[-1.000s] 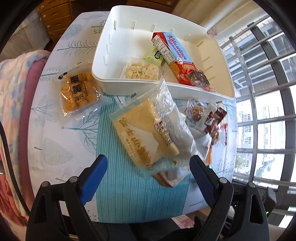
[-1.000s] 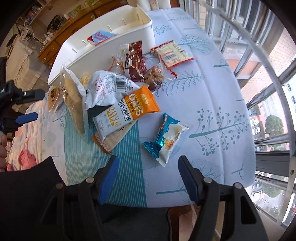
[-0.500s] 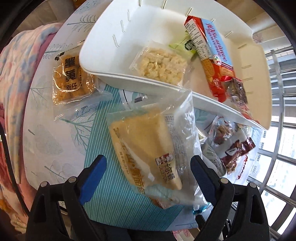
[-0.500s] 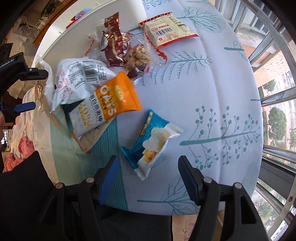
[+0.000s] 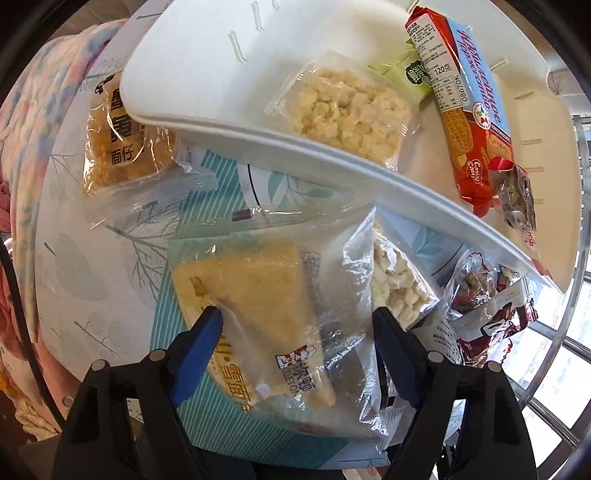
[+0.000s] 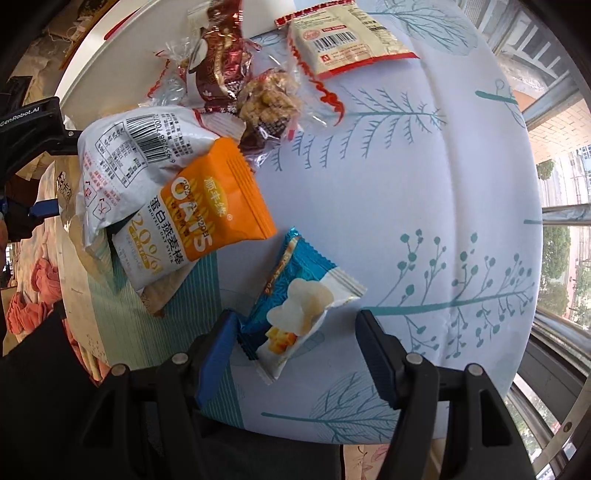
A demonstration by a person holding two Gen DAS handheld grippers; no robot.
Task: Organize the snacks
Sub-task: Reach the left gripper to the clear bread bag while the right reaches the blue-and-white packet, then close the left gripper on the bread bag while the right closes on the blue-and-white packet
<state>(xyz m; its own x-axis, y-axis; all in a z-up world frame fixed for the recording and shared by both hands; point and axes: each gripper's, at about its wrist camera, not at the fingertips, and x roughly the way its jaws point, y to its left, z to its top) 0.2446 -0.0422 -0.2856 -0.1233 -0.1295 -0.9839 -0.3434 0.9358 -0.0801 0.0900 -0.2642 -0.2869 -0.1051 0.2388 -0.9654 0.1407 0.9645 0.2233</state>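
In the left wrist view my left gripper [image 5: 295, 317] points down over a clear-wrapped yellow cake packet [image 5: 258, 302] on the table. Its jaws are closing with the packet between them; the left pad touches the wrapper and the right pad is at its edge. Behind the packet stands the white tray [image 5: 258, 125], holding a rice-puff packet [image 5: 347, 107] and a red biscuit pack [image 5: 469, 110]. In the right wrist view my right gripper [image 6: 295, 321] stands open astride a blue-and-white snack packet [image 6: 299, 302], not squeezing it.
A yellow crisp-cake packet [image 5: 122, 147] lies left of the tray. An orange oats bar [image 6: 207, 218], a white bag [image 6: 136, 147], chocolate wrappers [image 6: 218, 70] and a red-edged packet [image 6: 343, 33] are piled between the grippers. Window bars run along the table's right edge [image 6: 532, 258].
Both grippers have sunk toward the table. The left one came down over the yellow cake packet and its jaws have narrowed. The right one came down around the blue-and-white packet.
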